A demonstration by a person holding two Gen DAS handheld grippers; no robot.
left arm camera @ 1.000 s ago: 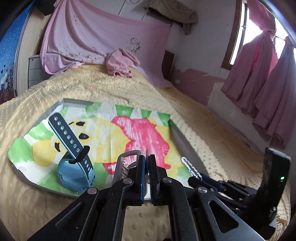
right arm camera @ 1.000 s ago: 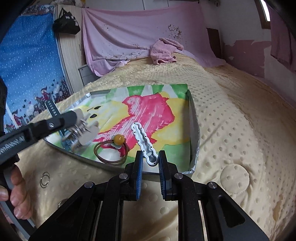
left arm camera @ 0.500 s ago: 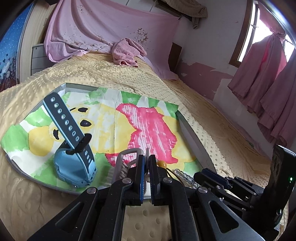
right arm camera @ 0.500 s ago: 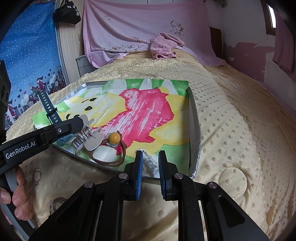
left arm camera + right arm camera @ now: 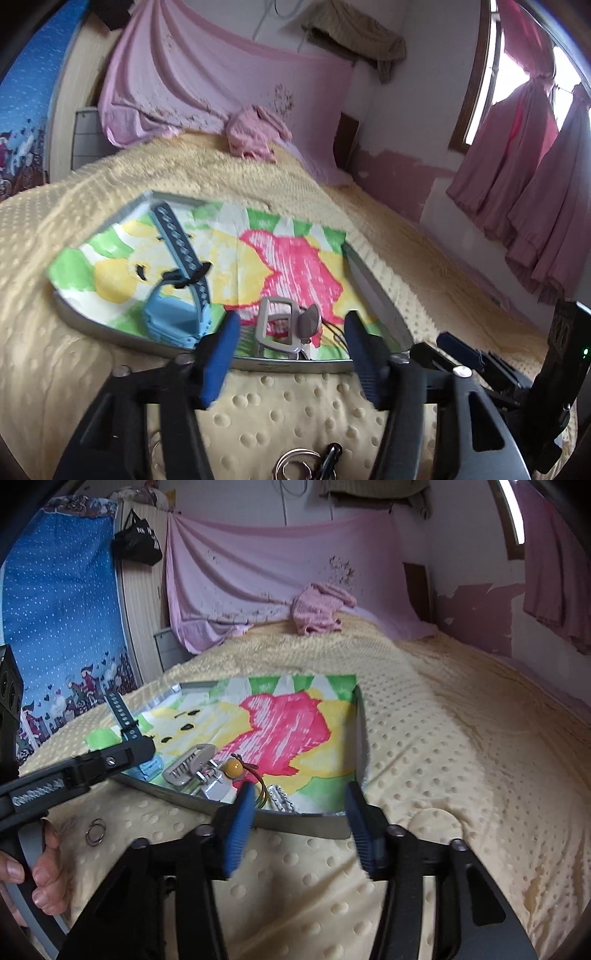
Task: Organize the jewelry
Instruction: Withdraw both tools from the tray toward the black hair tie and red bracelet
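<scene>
A metal tray [image 5: 258,363] with a colourful drawing lies on the yellow bedspread. On it rest a blue watch [image 5: 173,317], a silver hair claw clip [image 5: 279,328] [image 5: 192,766], a brown hair tie with a yellow bead [image 5: 235,768] and a white clip [image 5: 280,798]. My left gripper [image 5: 291,356] is open and empty just in front of the tray's near rim [image 5: 295,821]. My right gripper [image 5: 299,829] is open and empty at that rim.
Metal rings [image 5: 96,830] lie on the bedspread left of the tray; more rings and a dark piece [image 5: 306,463] lie below the left gripper. A pink cloth [image 5: 321,607] sits at the bed's far end. Pink curtains [image 5: 535,177] hang at right.
Both grippers have opened and drawn back from the tray. The silver claw clip left the left gripper and the white clip left the right one; both lie on the tray.
</scene>
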